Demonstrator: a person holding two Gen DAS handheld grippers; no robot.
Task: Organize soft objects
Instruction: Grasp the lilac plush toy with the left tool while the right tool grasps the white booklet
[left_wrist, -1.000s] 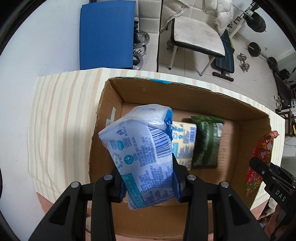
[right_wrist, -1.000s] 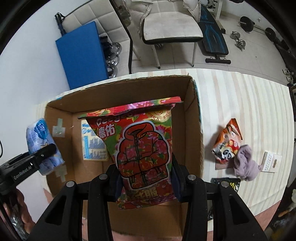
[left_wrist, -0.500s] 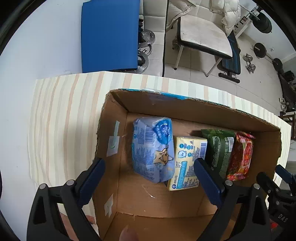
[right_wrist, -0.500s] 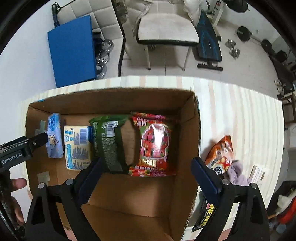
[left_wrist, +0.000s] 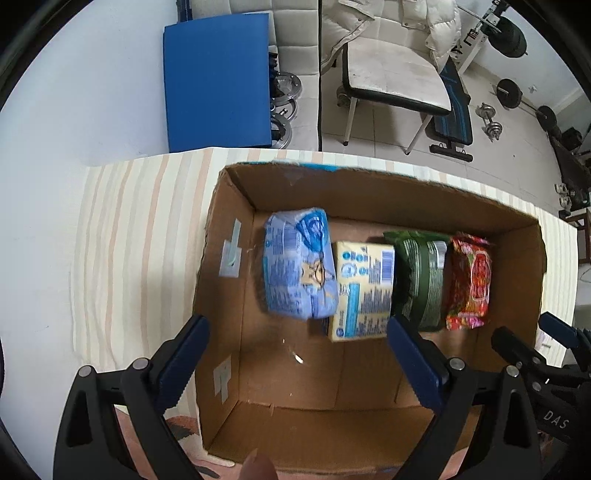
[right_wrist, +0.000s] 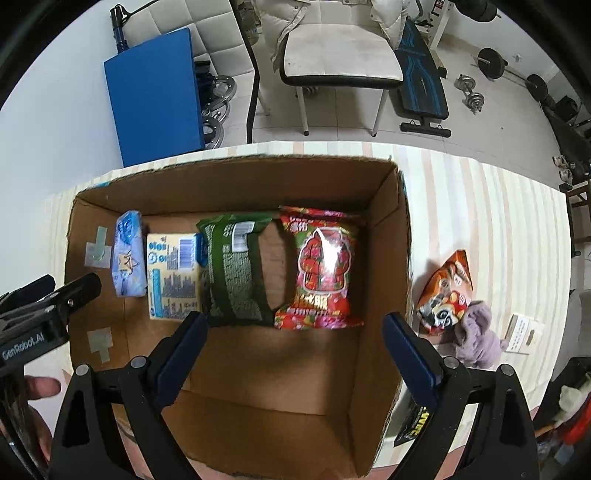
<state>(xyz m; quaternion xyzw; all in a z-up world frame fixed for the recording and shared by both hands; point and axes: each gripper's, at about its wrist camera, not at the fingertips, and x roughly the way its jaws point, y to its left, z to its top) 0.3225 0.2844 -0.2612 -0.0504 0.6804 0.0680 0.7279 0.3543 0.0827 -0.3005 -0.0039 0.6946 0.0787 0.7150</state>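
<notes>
An open cardboard box (left_wrist: 229, 206) (right_wrist: 399, 206) sits on a striped tablecloth. In it lie, left to right, a blue packet (left_wrist: 299, 266) (right_wrist: 127, 254), a yellow packet (left_wrist: 364, 288) (right_wrist: 173, 273), a green packet (left_wrist: 421, 277) (right_wrist: 234, 266) and a red packet (left_wrist: 469, 280) (right_wrist: 319, 266). My left gripper (left_wrist: 299, 358) is open and empty above the box's left side. My right gripper (right_wrist: 295, 358) is open and empty above the box's right side.
On the cloth right of the box lie an orange snack bag (right_wrist: 447, 291), a purple soft cloth (right_wrist: 480, 336), a white card (right_wrist: 522, 332) and a black packet (right_wrist: 415, 421). A blue board (left_wrist: 218, 81), a white chair (left_wrist: 391, 74) and dumbbells stand beyond the table.
Both grippers opened and let go: the blue packet and the red packet now lie in the box. Both grippers have drawn back above it.
</notes>
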